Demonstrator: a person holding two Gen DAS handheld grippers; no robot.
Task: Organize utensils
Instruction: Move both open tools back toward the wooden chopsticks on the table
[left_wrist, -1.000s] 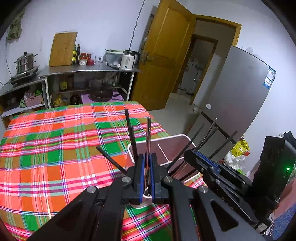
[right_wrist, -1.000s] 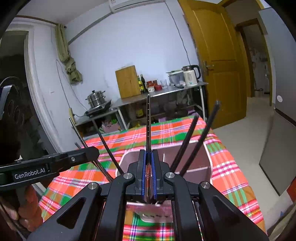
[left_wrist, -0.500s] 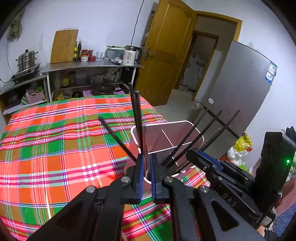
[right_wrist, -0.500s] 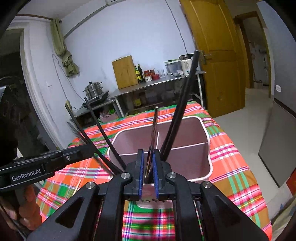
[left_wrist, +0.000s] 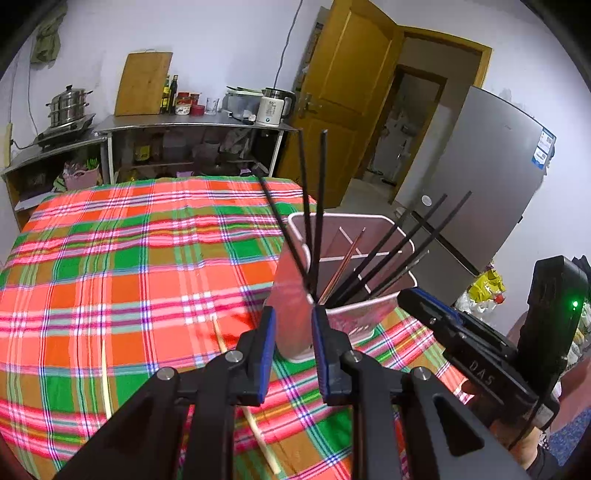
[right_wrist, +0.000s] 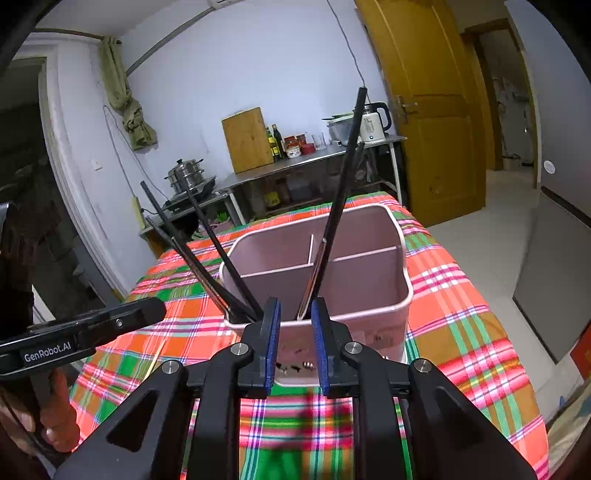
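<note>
Pink utensil holder stood under both grippers, angled downward; left gripper and right gripper jaws had just been opening, spread, nothing between; black chopsticks leaned inside.

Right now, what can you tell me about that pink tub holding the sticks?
The pink tub looks like plastic, a squarish bin with rounded corners and thin dividers making compartments. It stands upright on the plaid tablecloth. Black chopsticks lean out of its near compartment. Neither open gripper touches it.

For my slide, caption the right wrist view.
Right gripper open above pink utensil holder holding black chopsticks.
</note>
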